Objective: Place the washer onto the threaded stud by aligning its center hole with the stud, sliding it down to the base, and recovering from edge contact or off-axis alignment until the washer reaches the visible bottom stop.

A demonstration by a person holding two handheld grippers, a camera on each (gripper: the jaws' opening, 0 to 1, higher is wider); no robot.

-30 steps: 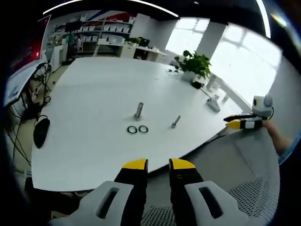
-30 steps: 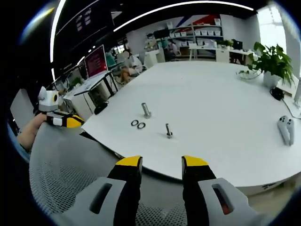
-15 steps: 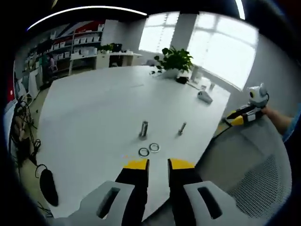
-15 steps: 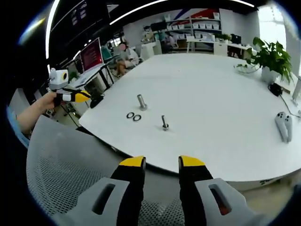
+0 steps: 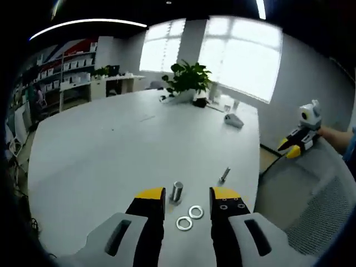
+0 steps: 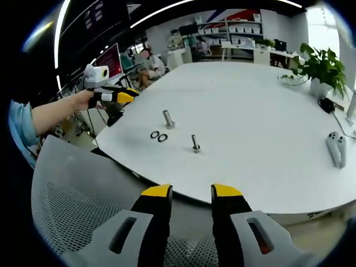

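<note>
Hovering over the white tabletop (image 5: 100, 150), the left claw (image 5: 184, 193) is seen with jaws apart and nothing held. Two washers (image 5: 190, 217) are noted flat on the tabletop between its jaw tips, a thick stud (image 5: 177, 191) upright just at 12 o'clock of them, a thinner threaded stud (image 5: 225, 174) at 2 o'clock. The right claw (image 6: 189, 191) is also apart, empty, short of the tabletop edge.
</note>
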